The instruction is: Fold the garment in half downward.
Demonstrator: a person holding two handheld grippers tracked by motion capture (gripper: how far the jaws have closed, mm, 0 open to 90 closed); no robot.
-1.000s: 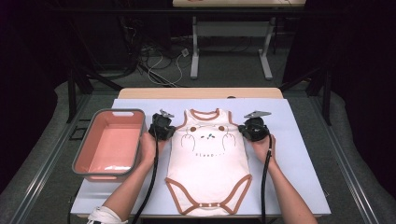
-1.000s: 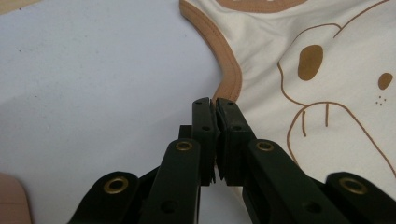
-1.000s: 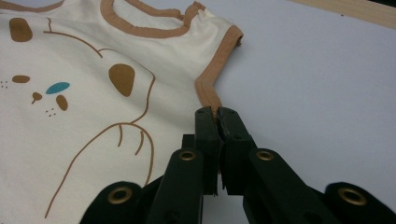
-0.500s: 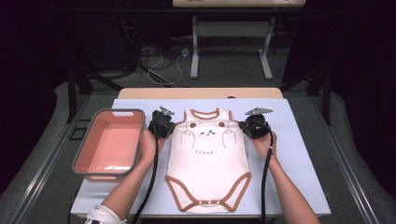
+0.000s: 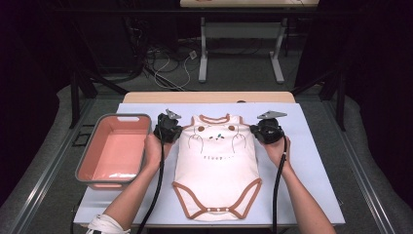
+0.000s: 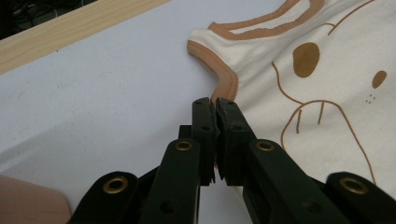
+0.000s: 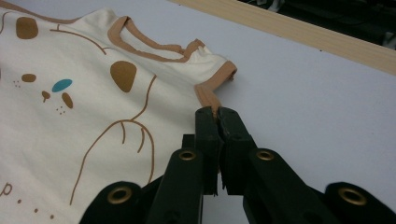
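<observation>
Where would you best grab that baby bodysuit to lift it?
By the brown armhole trim on each side, coming in from the sides. The bodysuit lies flat, and that edge is where the left gripper and right gripper already pinch it.

pink tub, white mat, wooden table

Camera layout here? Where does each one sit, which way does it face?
High view: above the person's side, facing forward and down on the table; both forearms, left tool, right tool.
Left gripper view: on the left tool, along its shut jaws at the bodysuit armhole trim.
Right gripper view: on the right tool, pinching the opposite armhole.
Shared: bodysuit, white tabletop.
</observation>
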